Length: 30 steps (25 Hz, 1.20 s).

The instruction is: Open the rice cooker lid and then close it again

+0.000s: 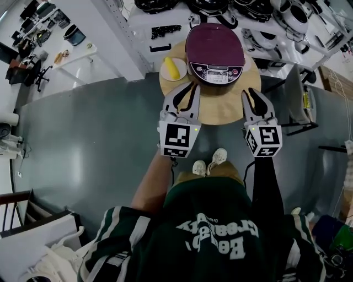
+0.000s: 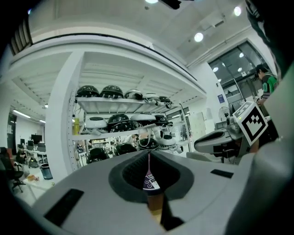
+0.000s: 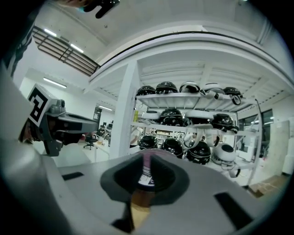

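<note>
The purple rice cooker [image 1: 214, 47] stands on a round wooden table [image 1: 220, 107], lid down, its control panel [image 1: 216, 71] facing me. Both grippers hover level over the table's near edge, short of the cooker and touching nothing. My left gripper [image 1: 191, 85] has its fingertips together. In the left gripper view its jaws [image 2: 148, 156] leave only a thin slit, with a sliver of the cooker's panel [image 2: 150, 182] showing through. My right gripper [image 1: 251, 92] is at the panel's right. In the right gripper view [image 3: 148, 156] a narrow gap shows the cooker [image 3: 146, 176] beyond, with nothing between the jaws.
A white plate with a yellow item [image 1: 174, 69] sits on the table left of the cooker. Behind the table stand white shelves of helmets [image 1: 276, 16] and a white column [image 1: 118, 38]. A chair [image 1: 298, 93] is at the right. The person's shoes [image 1: 209, 162] are below the table edge.
</note>
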Motion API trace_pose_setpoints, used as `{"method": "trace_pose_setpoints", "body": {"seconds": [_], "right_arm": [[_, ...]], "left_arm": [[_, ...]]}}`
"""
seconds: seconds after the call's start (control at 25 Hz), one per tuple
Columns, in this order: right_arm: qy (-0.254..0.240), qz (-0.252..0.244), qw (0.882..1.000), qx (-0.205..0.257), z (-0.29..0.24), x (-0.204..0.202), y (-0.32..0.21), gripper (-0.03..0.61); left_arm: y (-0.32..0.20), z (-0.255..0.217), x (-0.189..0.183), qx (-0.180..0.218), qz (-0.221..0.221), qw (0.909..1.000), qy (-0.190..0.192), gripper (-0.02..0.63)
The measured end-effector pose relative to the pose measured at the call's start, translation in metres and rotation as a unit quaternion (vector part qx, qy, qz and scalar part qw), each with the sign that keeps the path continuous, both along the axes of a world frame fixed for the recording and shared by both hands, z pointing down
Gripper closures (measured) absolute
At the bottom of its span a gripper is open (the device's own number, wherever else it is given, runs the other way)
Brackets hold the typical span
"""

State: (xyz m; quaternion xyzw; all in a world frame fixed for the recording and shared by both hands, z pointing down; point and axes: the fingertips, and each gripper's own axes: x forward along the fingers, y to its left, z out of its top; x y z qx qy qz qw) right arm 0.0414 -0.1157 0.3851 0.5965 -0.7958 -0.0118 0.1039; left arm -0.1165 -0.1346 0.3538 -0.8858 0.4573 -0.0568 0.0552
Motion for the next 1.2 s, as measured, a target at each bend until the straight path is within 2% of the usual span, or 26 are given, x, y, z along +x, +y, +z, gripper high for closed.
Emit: {"method": "trace_pose_setpoints", "body": {"seconds": [0.04, 0.44, 0.8, 1.2], "right_arm": [[0.005, 0.001, 1.0, 0.002, -0.001, -0.001, 0.001, 0.574], [0.04, 0.008, 0.999, 0.013, -0.003, 0.002, -0.001, 0.575], [0.026, 0.006, 1.0, 0.013, -0.001, 0.009, 0.001, 0.575], [0.024, -0.003, 1.0, 0.014, 0.0, 0.008, 0.007, 0.575]], "left_arm": [[0.0, 0.001, -0.001, 0.002, -0.002, 1.0, -0.004, 0.612], [-0.005, 0.0, 0.003, 0.004, 0.005, 1.0, 0.007, 0.612], [-0.006, 0.01, 0.011, -0.012, 0.004, 0.9998, 0.015, 0.612], [0.002, 0.017, 0.017, -0.014, 0.011, 0.9998, 0.005, 0.612]]}}
